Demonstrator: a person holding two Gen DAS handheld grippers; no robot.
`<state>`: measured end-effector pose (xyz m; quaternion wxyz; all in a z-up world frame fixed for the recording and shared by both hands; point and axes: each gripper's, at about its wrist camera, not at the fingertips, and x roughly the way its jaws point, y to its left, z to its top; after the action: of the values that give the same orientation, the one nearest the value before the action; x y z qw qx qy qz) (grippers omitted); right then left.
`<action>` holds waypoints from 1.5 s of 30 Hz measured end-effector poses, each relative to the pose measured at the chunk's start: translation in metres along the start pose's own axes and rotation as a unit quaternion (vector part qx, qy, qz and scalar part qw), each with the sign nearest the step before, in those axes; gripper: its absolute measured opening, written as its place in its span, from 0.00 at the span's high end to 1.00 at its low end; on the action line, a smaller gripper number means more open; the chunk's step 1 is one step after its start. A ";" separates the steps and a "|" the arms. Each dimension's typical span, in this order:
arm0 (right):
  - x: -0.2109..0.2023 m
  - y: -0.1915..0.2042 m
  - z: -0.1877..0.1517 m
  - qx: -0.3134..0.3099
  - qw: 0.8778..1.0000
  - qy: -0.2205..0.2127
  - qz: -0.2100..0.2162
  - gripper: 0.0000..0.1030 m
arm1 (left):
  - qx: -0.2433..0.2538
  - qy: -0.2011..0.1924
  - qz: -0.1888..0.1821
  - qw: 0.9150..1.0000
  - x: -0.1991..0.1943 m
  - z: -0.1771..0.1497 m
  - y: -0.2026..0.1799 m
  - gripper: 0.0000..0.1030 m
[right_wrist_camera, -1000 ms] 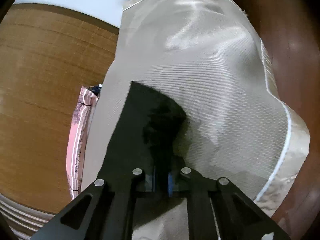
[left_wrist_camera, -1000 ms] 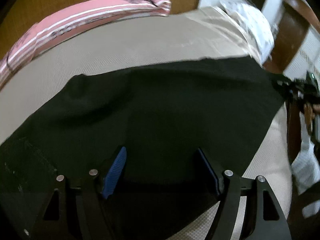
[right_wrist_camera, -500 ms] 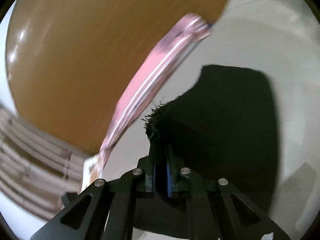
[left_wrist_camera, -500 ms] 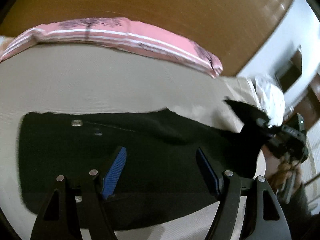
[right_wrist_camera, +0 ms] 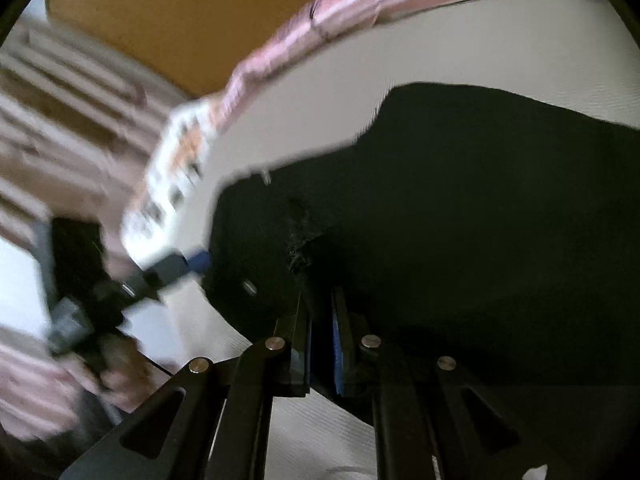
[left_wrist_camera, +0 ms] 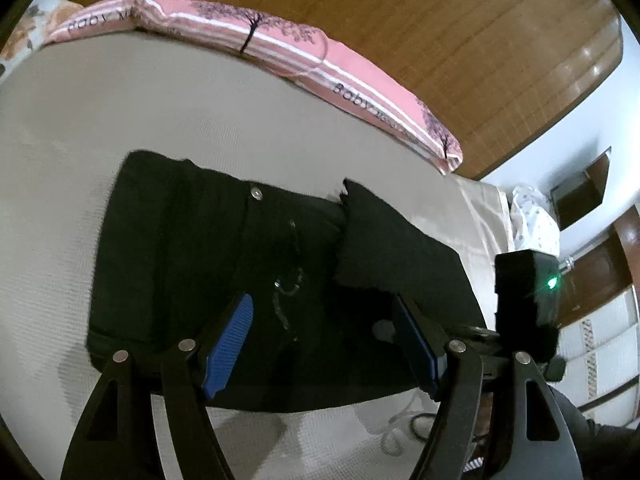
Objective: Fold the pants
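Black pants (left_wrist_camera: 192, 264) lie on the beige bed sheet (left_wrist_camera: 160, 120), the waist button (left_wrist_camera: 255, 191) near their far edge. One leg end (left_wrist_camera: 384, 240) is doubled back over the seat. My left gripper (left_wrist_camera: 324, 320) hovers open above the waist area, nothing between its blue pads (left_wrist_camera: 230, 344). My right gripper (right_wrist_camera: 320, 304) is shut on the frayed hem (right_wrist_camera: 298, 236) of the pants (right_wrist_camera: 480, 220), holding it over the waist. Its black housing (left_wrist_camera: 524, 292) with a green light shows at the right of the left wrist view.
A pink striped pillow (left_wrist_camera: 340, 68) lies along the wooden headboard (left_wrist_camera: 440, 20). A white bundle (left_wrist_camera: 536, 220) and dark cabinets sit past the bed's right end. A white cord (left_wrist_camera: 400, 428) lies at the near edge. A hand (right_wrist_camera: 120, 364) holds the blurred left gripper (right_wrist_camera: 176, 268).
The right gripper swept the leg end across the bed and over the waist, rolling as it went. The left gripper shifted sideways to the waist and stayed open.
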<state>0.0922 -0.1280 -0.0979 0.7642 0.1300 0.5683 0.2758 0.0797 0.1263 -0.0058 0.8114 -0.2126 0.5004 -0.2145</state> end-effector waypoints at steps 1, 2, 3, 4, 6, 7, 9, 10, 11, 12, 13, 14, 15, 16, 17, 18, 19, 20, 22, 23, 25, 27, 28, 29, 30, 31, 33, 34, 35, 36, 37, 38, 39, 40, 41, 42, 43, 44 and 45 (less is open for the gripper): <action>0.004 0.000 -0.001 -0.005 1.000 0.007 -0.012 0.90 | 0.001 0.003 -0.003 1.000 0.003 -0.001 -0.001 0.30; 0.010 -0.001 -0.002 -0.010 0.999 0.018 -0.027 0.88 | 0.001 0.006 -0.006 1.000 0.006 -0.002 -0.003 0.30; 0.012 -0.002 -0.004 -0.010 0.999 0.024 -0.036 0.87 | 0.002 0.009 -0.009 1.000 0.010 -0.003 -0.005 0.30; 0.011 -0.003 -0.004 -0.005 0.999 0.025 -0.035 0.85 | 0.003 0.014 -0.013 1.000 0.014 -0.004 -0.007 0.30; -0.003 -0.004 -0.009 0.010 1.000 0.017 -0.016 0.68 | 0.007 0.021 -0.016 1.000 0.019 -0.006 -0.011 0.30; -0.014 -0.006 -0.012 0.017 1.000 -0.001 -0.016 0.64 | 0.007 0.024 -0.016 1.000 0.022 -0.007 -0.012 0.30; -0.034 -0.009 -0.018 0.021 0.999 -0.028 -0.021 0.55 | 0.003 0.034 -0.028 0.999 0.027 -0.010 -0.014 0.30; -0.048 -0.015 -0.022 0.030 0.998 -0.044 -0.022 0.55 | 0.001 0.041 -0.034 0.999 0.032 -0.011 -0.016 0.30; -0.060 -0.020 -0.024 0.045 0.997 -0.055 -0.021 0.55 | 0.000 0.050 -0.040 0.998 0.037 -0.013 -0.017 0.30; -0.071 -0.027 -0.028 0.064 0.996 -0.063 -0.016 0.55 | -0.002 0.055 -0.044 0.997 0.040 -0.014 -0.018 0.30; -0.082 -0.036 -0.034 0.088 0.993 -0.073 -0.008 0.55 | -0.008 0.062 -0.050 0.997 0.044 -0.016 -0.019 0.30; -0.093 -0.046 -0.042 0.114 0.990 -0.083 0.001 0.55 | -0.013 0.072 -0.054 0.996 0.050 -0.018 -0.021 0.30; -0.100 -0.052 -0.050 0.140 0.986 -0.091 0.003 0.55 | -0.015 0.078 -0.057 0.995 0.054 -0.019 -0.023 0.30; -0.106 -0.060 -0.058 0.160 0.983 -0.094 0.003 0.55 | -0.017 0.083 -0.058 0.995 0.058 -0.021 -0.025 0.30; -0.111 -0.065 -0.065 0.177 0.980 -0.095 0.004 0.55 | -0.019 0.090 -0.059 0.994 0.063 -0.024 -0.028 0.30; -0.114 -0.071 -0.074 0.195 0.976 -0.096 0.005 0.55 | -0.019 0.096 -0.060 0.993 0.066 -0.026 -0.030 0.30; -0.115 -0.074 -0.080 0.203 0.974 -0.096 0.004 0.55 | -0.018 0.102 -0.057 0.993 0.070 -0.028 -0.032 0.30; -0.116 -0.078 -0.087 0.211 0.973 -0.096 0.004 0.55 | -0.017 0.107 -0.052 0.993 0.074 -0.030 -0.033 0.30; -0.114 -0.087 -0.097 0.236 0.967 -0.096 0.006 0.54 | -0.017 0.112 -0.040 0.993 0.079 -0.033 -0.034 0.30; -0.111 -0.092 -0.101 0.247 0.964 -0.095 0.013 0.54 | -0.021 0.111 -0.035 0.993 0.081 -0.034 -0.034 0.30; -0.110 -0.102 -0.107 0.271 0.957 -0.103 0.018 0.54 | -0.030 0.108 -0.034 0.993 0.082 -0.034 -0.033 0.30; -0.112 -0.109 -0.109 0.281 0.952 -0.116 0.022 0.54 | -0.037 0.105 -0.037 0.993 0.083 -0.034 -0.033 0.30; -0.115 -0.112 -0.109 0.291 0.948 -0.128 0.022 0.54 | -0.040 0.105 -0.036 0.993 0.086 -0.033 -0.033 0.30; -0.116 -0.112 -0.108 0.300 0.943 -0.141 0.023 0.49 | -0.042 0.106 -0.035 0.993 0.088 -0.033 -0.033 0.30; -0.119 -0.114 -0.108 0.307 0.940 -0.151 0.021 0.41 | -0.044 0.106 -0.036 0.993 0.090 -0.033 -0.033 0.30; -0.122 -0.117 -0.109 0.313 0.936 -0.161 0.013 0.38 | -0.044 0.105 -0.037 0.993 0.090 -0.034 -0.031 0.30; -0.125 -0.121 -0.108 0.322 0.930 -0.176 0.011 0.38 | -0.048 0.104 -0.034 0.993 0.092 -0.034 -0.032 0.30; -0.124 -0.123 -0.108 0.328 0.928 -0.178 0.018 0.41 | -0.047 0.103 -0.033 0.993 0.093 -0.034 -0.033 0.30; -0.124 -0.126 -0.108 0.333 0.925 -0.179 0.022 0.47 | -0.049 0.103 -0.029 0.993 0.093 -0.033 -0.034 0.30; -0.123 -0.129 -0.108 0.337 0.924 -0.180 0.024 0.53 | -0.049 0.104 -0.026 0.993 0.093 -0.033 -0.034 0.30; -0.123 -0.132 -0.109 0.341 0.922 -0.179 0.028 0.54 | -0.049 0.104 -0.026 0.993 0.093 -0.034 -0.035 0.35; -0.125 -0.138 -0.113 0.347 0.920 -0.180 0.039 0.54 | -0.050 0.106 -0.035 0.993 0.093 -0.034 -0.036 0.40; -0.125 -0.141 -0.113 0.351 0.917 -0.182 0.045 0.54 | -0.054 0.111 -0.038 0.992 0.094 -0.034 -0.034 0.51; -0.124 -0.142 -0.113 0.355 0.915 -0.183 0.048 0.54 | -0.062 0.119 -0.041 0.990 0.097 -0.034 -0.032 0.66; -0.123 -0.143 -0.113 0.359 0.913 -0.185 0.051 0.54 | -0.074 0.124 -0.049 0.988 0.099 -0.034 -0.029 0.75; -0.122 -0.144 -0.114 0.364 0.911 -0.188 0.056 0.54 | -0.084 0.123 -0.053 0.987 0.101 -0.033 -0.027 0.89; -0.124 -0.148 -0.118 0.368 0.908 -0.191 0.060 0.54 | -0.097 0.126 -0.055 0.986 0.102 -0.033 -0.023 0.91; -0.124 -0.150 -0.120 0.374 0.905 -0.193 0.063 0.54 | -0.106 0.128 -0.055 0.985 0.103 -0.032 -0.020 0.92; -0.125 -0.152 -0.122 0.379 0.902 -0.196 0.064 0.54 | -0.111 0.127 -0.054 0.984 0.102 -0.032 -0.018 0.93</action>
<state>-0.0059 -0.3368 -0.1150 0.7342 0.4969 0.4592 0.0570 0.0901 0.0501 -0.0821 0.6999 -0.2989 0.6077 -0.2268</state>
